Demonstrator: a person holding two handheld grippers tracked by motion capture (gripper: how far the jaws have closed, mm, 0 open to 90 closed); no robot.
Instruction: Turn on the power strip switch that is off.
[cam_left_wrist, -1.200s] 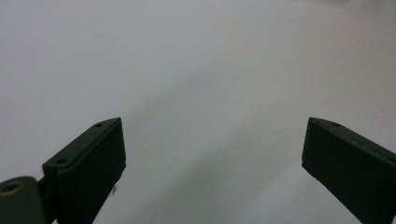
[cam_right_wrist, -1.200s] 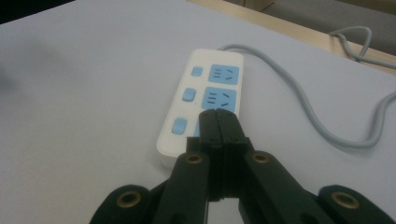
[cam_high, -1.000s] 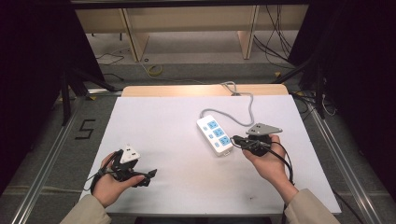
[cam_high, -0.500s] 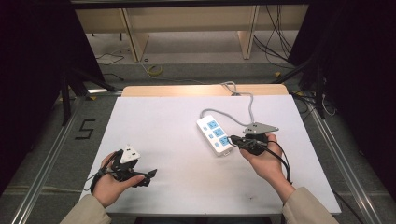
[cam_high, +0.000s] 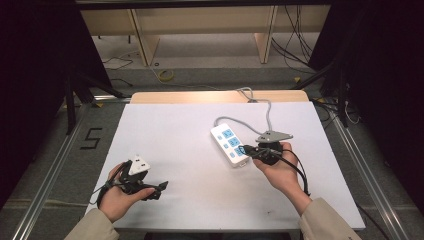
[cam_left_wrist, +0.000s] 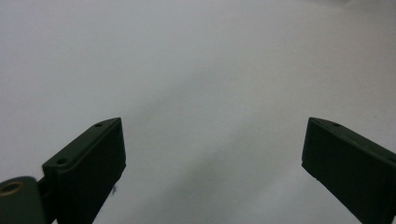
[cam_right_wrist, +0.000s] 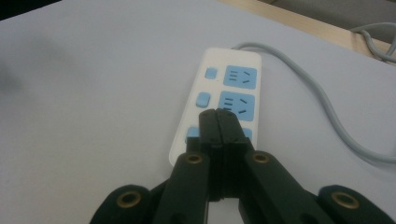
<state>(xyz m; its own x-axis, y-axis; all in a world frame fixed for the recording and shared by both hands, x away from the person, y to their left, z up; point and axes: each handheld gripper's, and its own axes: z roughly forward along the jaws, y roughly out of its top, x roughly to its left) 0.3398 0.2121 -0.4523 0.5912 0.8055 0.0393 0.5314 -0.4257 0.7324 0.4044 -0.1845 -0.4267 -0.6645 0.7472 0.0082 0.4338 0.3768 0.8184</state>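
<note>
1. A white table is seen from above, with a person's two forearms reaching in from the near edge, each hand holding a black two-jaw gripper.
2. A white power strip with blue sockets lies right of centre on the table. Its grey cord runs off the far edge.
3. The right gripper has its jaws pressed together. Their tips sit over the near end of the power strip, above its nearest blue socket; contact cannot be judged.
4. The left gripper is at the near left, well apart from the strip. Its jaws stand wide apart over bare table, holding nothing.
</note>
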